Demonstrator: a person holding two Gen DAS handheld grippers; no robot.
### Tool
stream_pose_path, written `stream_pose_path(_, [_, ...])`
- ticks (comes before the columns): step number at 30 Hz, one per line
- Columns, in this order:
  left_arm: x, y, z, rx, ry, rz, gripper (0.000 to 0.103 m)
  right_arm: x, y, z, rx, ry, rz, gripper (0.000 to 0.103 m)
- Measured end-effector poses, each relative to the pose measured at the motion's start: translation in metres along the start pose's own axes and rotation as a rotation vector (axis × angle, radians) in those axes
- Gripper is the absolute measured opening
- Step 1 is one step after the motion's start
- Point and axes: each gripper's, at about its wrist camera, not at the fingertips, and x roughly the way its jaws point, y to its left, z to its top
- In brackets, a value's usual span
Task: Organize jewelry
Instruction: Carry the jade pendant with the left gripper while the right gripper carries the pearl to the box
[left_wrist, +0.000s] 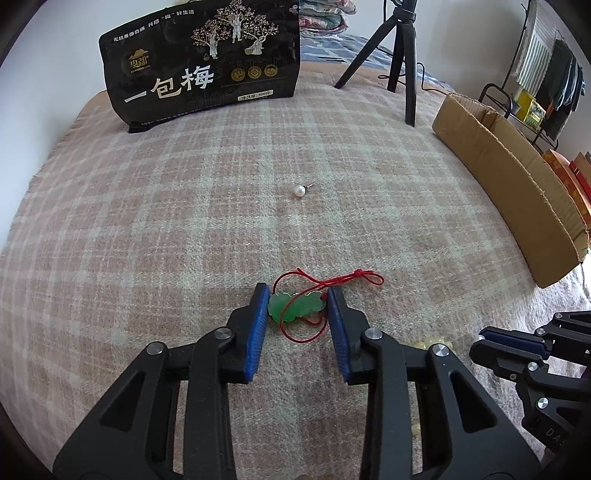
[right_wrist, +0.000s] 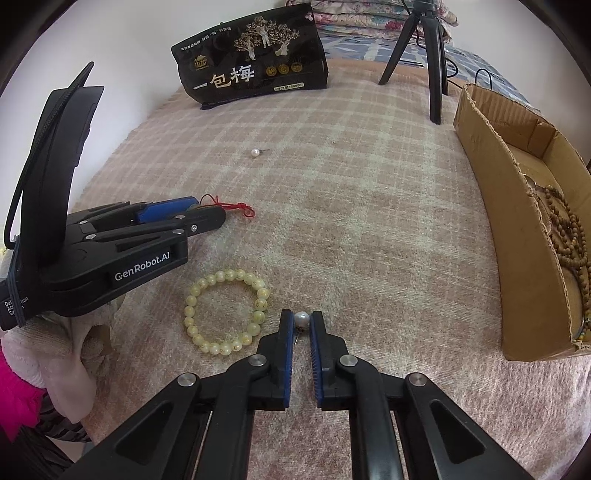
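Both tongs are down on the plaid blanket (left_wrist: 184, 221) that covers the bed. The left tongs (left_wrist: 297, 301) have their blue pads pressed against either end of a green jade pendant (left_wrist: 295, 304), gripping it across its width; its red cord (left_wrist: 332, 280) loops out from under the pendant toward one o'clock. The right tongs (right_wrist: 302, 321) are almost fully closed, pinching a pearl earring (right_wrist: 301, 318) right at the tips, with its post pointing down between the pads. Just beside those tips, at about nine o'clock from them, lies a yellow bead bracelet (right_wrist: 225, 312), flat on the blanket and untouched. A second pearl earring (left_wrist: 298, 190) sits alone farther up the blanket, at twelve o'clock from the pendant. Along the right edge stands an open cardboard box (right_wrist: 517, 236) with brown wooden beads (right_wrist: 569, 229) already lying inside. A black snack bag (left_wrist: 207, 62) and a black tripod (left_wrist: 402, 48) stand at the far end.
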Motion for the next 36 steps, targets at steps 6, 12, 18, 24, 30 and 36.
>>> stream_pose_path(6, [-0.009,0.006,0.003,-0.035,-0.013,-0.008,0.031,-0.010,-0.001,0.003,0.004,-0.028,0.005,0.006])
stream_pose_path(12, [-0.024,0.007,0.011,-0.061,-0.045,-0.027,0.031,-0.025,-0.003,0.007,0.018,-0.065,0.018,0.006])
stream_pose_path(18, [-0.045,0.003,0.021,-0.076,-0.093,-0.053,0.031,-0.044,-0.004,0.011,0.021,-0.114,0.021,0.006])
stream_pose_path(24, [-0.068,0.002,0.031,-0.100,-0.137,-0.083,0.031,-0.065,-0.011,0.016,0.043,-0.163,0.031,0.006])
stream_pose_path(30, [-0.084,-0.005,0.043,-0.118,-0.165,-0.116,0.031,-0.092,-0.024,0.017,0.060,-0.218,0.012,0.006])
stream_pose_path(36, [-0.097,-0.021,0.055,-0.109,-0.193,-0.149,0.031,-0.113,-0.045,0.017,0.105,-0.261,-0.001,0.006])
